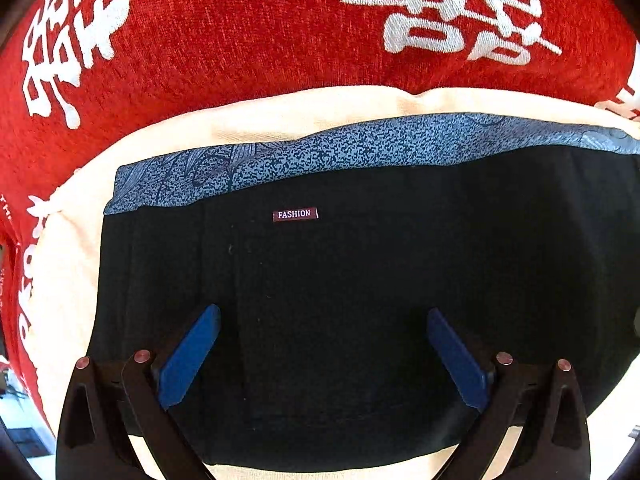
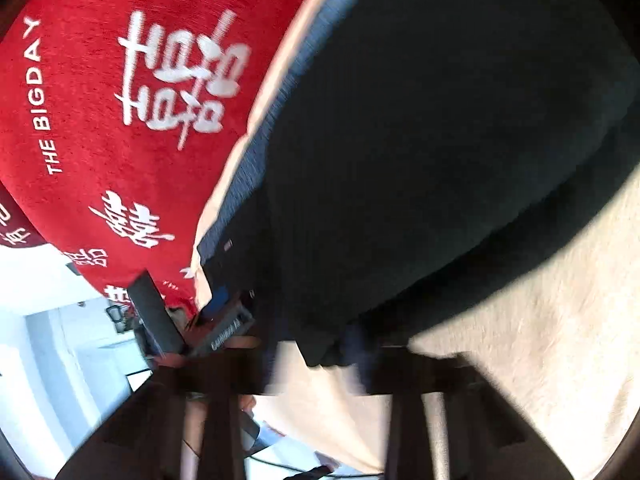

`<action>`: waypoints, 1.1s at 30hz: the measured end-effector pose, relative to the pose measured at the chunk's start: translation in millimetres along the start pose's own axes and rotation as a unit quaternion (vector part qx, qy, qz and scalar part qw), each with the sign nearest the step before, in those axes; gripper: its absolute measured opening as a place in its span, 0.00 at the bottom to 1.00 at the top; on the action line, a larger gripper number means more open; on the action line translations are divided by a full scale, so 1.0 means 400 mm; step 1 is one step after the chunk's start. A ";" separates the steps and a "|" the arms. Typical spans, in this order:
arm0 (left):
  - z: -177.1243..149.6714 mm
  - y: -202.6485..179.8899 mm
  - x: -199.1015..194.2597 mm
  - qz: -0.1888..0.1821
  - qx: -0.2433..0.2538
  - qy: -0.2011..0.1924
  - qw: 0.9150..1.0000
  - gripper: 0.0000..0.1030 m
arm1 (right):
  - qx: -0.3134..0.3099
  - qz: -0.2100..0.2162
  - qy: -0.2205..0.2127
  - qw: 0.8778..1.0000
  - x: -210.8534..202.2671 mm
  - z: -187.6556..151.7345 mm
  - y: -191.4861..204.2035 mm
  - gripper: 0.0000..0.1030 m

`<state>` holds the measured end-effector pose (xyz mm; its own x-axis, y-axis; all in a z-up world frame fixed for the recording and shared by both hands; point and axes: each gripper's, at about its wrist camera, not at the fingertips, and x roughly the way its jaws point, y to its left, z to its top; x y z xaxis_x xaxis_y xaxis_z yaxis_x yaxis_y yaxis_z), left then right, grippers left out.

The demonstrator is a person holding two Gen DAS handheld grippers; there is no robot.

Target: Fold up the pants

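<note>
The left tongs (image 1: 323,350) stood wide apart, blue pads (image 1: 188,360) splayed over the black pants (image 1: 360,300) and gripping nothing — a hover above the cloth, probably to pick a spot before closing. In the right wrist view the right tongs (image 2: 316,364) were smeared by motion; a dark corner of the pants sat right between the fingers, which suggested a pinch, but the blur left it unclear whether they were apart or clamped.

The pants lay flat on a cream cloth (image 1: 64,280), their blue patterned waistband (image 1: 320,148) along the far edge and a small "FASHION" label (image 1: 295,214) just under it. That flat spread suited a fold: the edges were easy to reach. The cream cloth itself rested on a red cover (image 1: 200,40) printed with white characters. Judging by the single broad panel, the folding seemed to be under way, not finished — one end probably remained to be brought over.
</note>
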<state>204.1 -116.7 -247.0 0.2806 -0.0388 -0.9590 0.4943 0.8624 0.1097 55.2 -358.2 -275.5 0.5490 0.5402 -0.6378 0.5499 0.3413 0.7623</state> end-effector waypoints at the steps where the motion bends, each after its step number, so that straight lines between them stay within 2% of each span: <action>1: 0.002 0.006 -0.004 -0.003 -0.001 -0.001 1.000 1.00 | -0.019 -0.005 -0.004 1.000 -0.010 0.005 0.019 0.09; 4: -0.007 0.021 0.002 -0.006 0.013 -0.011 1.000 1.00 | -0.064 -0.035 -0.022 0.997 -0.029 -0.037 0.031 0.07; 6: -0.031 0.004 0.001 0.003 0.034 -0.018 0.999 1.00 | -0.040 -0.065 -0.011 0.997 -0.017 -0.079 -0.033 0.07; 8: -0.044 -0.013 -0.011 0.013 0.046 -0.006 0.999 1.00 | -0.017 -0.036 -0.005 0.999 -0.037 -0.092 -0.060 0.09; 10: -0.052 -0.036 -0.050 -0.004 0.040 -0.002 0.999 1.00 | -0.049 -0.059 0.000 0.997 -0.075 -0.088 -0.028 0.17; 12: -0.045 -0.067 -0.091 -0.018 0.038 -0.013 0.999 1.00 | -0.090 -0.091 -0.007 0.992 -0.136 -0.077 0.008 0.37; 14: -0.030 -0.130 -0.132 -0.038 0.045 -0.027 0.998 1.00 | -0.107 -0.134 -0.042 0.984 -0.225 -0.048 0.003 0.38; 17: 0.004 -0.248 -0.143 -0.063 0.063 -0.041 0.995 1.00 | -0.106 -0.186 -0.083 0.973 -0.331 0.030 -0.039 0.38; 20: 0.038 -0.349 -0.097 -0.047 0.076 -0.040 0.995 1.00 | -0.129 -0.222 -0.084 0.963 -0.364 0.116 -0.068 0.37; 21: 0.041 -0.364 -0.076 -0.030 0.078 -0.036 0.996 1.00 | -0.138 -0.243 -0.073 0.957 -0.361 0.142 -0.085 0.34; 22: 0.033 -0.351 -0.057 -0.022 0.074 -0.024 0.997 1.00 | -0.140 -0.280 -0.073 0.947 -0.370 0.169 -0.112 0.31; 23: 0.037 -0.339 -0.054 -0.034 0.053 -0.018 0.998 1.00 | -0.125 -0.282 -0.081 0.948 -0.393 0.186 -0.135 0.23; 24: 0.042 -0.327 -0.061 -0.034 0.036 -0.011 0.999 1.00 | -0.103 -0.276 -0.099 0.950 -0.427 0.199 -0.145 0.22; 26: 0.052 -0.323 -0.086 -0.006 0.044 -0.017 0.999 1.00 | -0.090 -0.262 -0.142 0.950 -0.496 0.214 -0.143 0.27; 27: 0.064 -0.328 -0.103 -0.005 0.047 -0.028 0.999 1.00 | -0.099 -0.242 -0.151 0.953 -0.520 0.231 -0.131 0.27; 29: 0.104 -0.350 -0.123 -0.022 0.040 -0.039 0.998 1.00 | -0.130 -0.219 -0.132 0.958 -0.514 0.274 -0.101 0.27; 31: 0.156 -0.397 -0.116 -0.031 0.034 -0.044 0.998 1.00 | -0.179 -0.218 -0.105 0.954 -0.467 0.319 -0.058 0.27; 33: 0.218 -0.411 -0.086 -0.025 0.028 -0.044 0.998 1.00 | -0.215 -0.216 -0.063 0.950 -0.379 0.370 -0.031 0.27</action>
<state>185.0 -301.0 -209.3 0.3245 -0.1264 -0.9374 0.5536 0.8290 0.0799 58.4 -558.1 -204.5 0.4174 0.1908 -0.8885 0.4482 0.8073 0.3839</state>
